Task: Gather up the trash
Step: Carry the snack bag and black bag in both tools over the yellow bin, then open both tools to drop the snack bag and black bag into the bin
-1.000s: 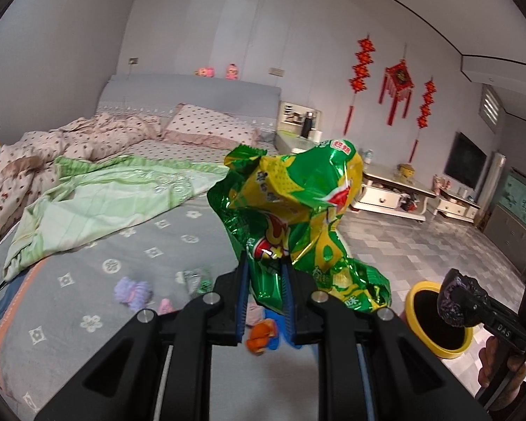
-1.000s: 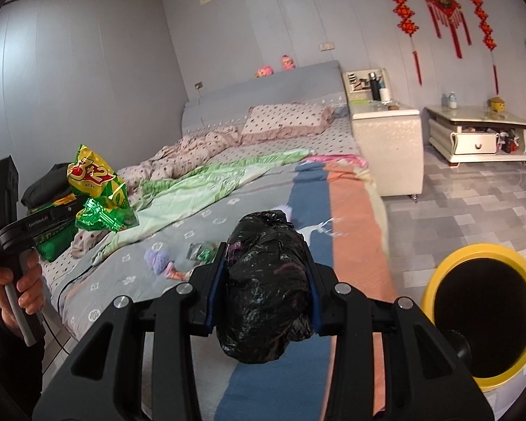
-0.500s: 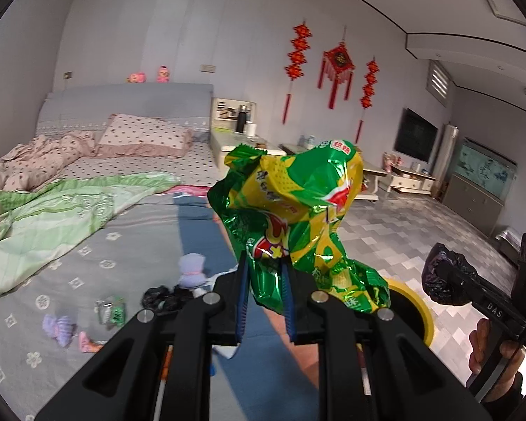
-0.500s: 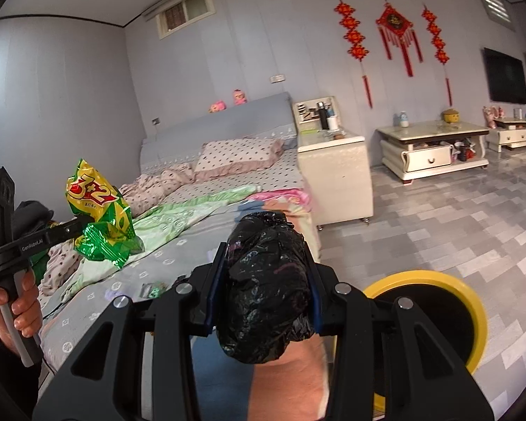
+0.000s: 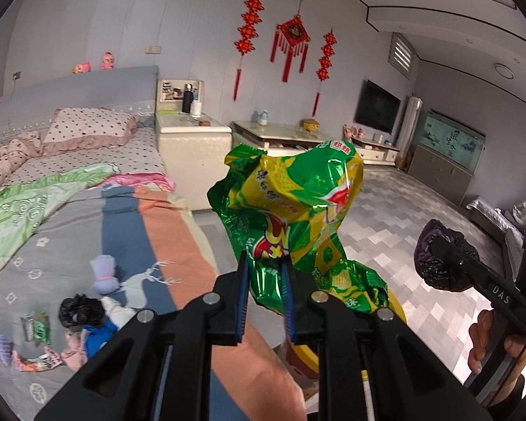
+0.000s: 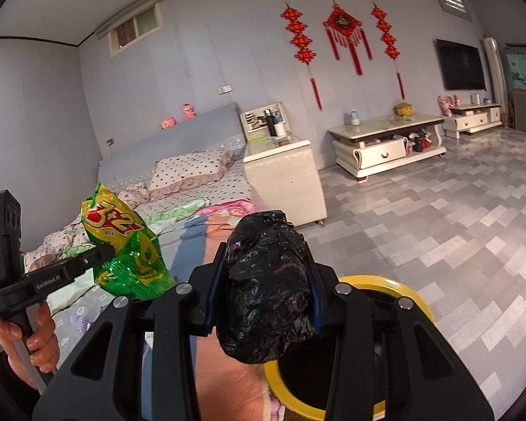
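Note:
My left gripper [image 5: 264, 277] is shut on a crumpled green and yellow snack bag [image 5: 294, 207], held up over the bed's edge; the bag also shows in the right wrist view [image 6: 122, 245]. My right gripper [image 6: 263, 280] is shut on a balled black plastic bag [image 6: 266, 287], also seen in the left wrist view [image 5: 442, 259]. A yellow-rimmed trash bin [image 6: 403, 291] stands on the floor just below and behind the black bag; its rim shows under the snack bag [image 5: 396, 308]. More scraps lie on the bed: a black wad [image 5: 79, 310] and a small green wrapper [image 5: 36, 328].
The bed [image 5: 129, 231] with a grey, blue and orange cover fills the left. A white nightstand [image 6: 284, 172] stands beside it, a low TV cabinet [image 6: 385, 147] along the wall. Grey tiled floor [image 6: 438, 210] spreads to the right.
Both grippers have swung right, away from the bed toward the floor and the yellow bin. Each keeps hold of its trash. The bin now sits closer under both.

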Demonstrator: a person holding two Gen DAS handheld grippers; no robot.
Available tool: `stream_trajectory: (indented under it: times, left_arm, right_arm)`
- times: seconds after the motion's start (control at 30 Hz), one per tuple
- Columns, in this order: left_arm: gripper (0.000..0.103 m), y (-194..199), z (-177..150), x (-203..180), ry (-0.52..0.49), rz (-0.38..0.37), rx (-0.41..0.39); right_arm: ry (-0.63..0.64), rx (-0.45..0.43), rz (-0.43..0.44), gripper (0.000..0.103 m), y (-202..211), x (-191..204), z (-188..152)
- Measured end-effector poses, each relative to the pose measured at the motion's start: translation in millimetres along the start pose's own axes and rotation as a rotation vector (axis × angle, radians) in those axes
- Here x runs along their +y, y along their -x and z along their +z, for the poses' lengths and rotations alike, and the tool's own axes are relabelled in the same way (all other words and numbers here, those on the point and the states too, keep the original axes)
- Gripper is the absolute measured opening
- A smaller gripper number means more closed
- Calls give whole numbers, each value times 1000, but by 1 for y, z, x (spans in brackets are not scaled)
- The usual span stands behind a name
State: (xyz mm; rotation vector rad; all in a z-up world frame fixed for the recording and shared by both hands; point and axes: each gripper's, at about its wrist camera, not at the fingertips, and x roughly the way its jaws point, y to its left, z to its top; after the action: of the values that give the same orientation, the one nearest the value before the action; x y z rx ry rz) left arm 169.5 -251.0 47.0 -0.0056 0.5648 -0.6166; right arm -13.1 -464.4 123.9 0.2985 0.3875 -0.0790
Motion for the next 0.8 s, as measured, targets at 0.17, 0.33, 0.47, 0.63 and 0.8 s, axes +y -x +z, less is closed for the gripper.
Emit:
stream_trajectory:
  times: [0.17, 0.33, 0.47, 0.63, 0.8]
  left_arm:
    - [15, -46, -6, -26, -19, -38, 62]
    - [16, -88, -19, -41, -26, -62, 123]
    - [16, -117, -30, -51, -25, -74, 173]
    - [16, -145, -45, -59, -24, -90, 228]
    - [16, -159, -55, -65, -24, -111, 255]
  right_arm:
    - [-40, 19, -38, 37, -7, -34, -4]
    - [-75, 43, -76, 37, -21, -62, -11]
    - [-106, 70, -98, 37, -43, -72, -17]
    - [-136, 103, -119, 37, -59, -91, -29]
    - [-156, 115, -130, 38, -70, -101, -38]
